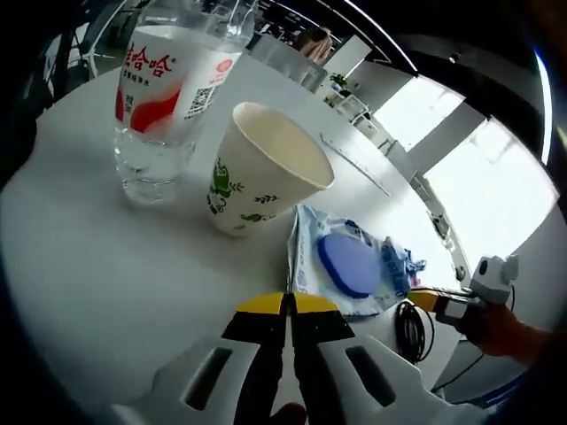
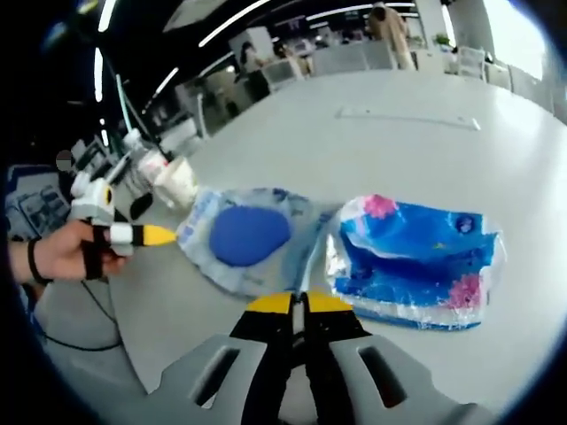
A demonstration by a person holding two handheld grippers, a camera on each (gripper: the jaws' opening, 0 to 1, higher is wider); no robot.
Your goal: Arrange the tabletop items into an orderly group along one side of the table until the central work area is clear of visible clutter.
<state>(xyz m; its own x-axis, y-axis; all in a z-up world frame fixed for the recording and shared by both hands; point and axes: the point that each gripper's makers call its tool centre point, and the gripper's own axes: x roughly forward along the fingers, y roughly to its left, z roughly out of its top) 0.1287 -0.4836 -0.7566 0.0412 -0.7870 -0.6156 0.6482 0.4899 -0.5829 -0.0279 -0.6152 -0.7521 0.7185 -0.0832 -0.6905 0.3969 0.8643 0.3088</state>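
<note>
A clear water bottle (image 1: 164,88) with a red and white label stands on the white table (image 1: 89,266), with a green-printed paper cup (image 1: 261,168) beside it. A wet-wipes pack (image 1: 350,261) with a blue round lid lies flat. My left gripper (image 1: 286,304) is shut, its yellow tips at the pack's near edge; whether it pinches the edge is unclear. In the right gripper view the wipes pack (image 2: 244,237) lies beside a blue tissue pack (image 2: 412,261). My right gripper (image 2: 297,304) is shut, its tips where the two packs meet. The left gripper (image 2: 164,235), held by a hand, touches the wipes pack's left edge.
The right gripper (image 1: 425,298) comes in at the wipes pack's far end. A black cable (image 1: 409,332) hangs off the table edge. A thin white strip (image 2: 407,118) lies further out on the table (image 2: 399,150). The bottle (image 2: 146,159) and cup (image 2: 175,181) stand at the left. People stand far behind.
</note>
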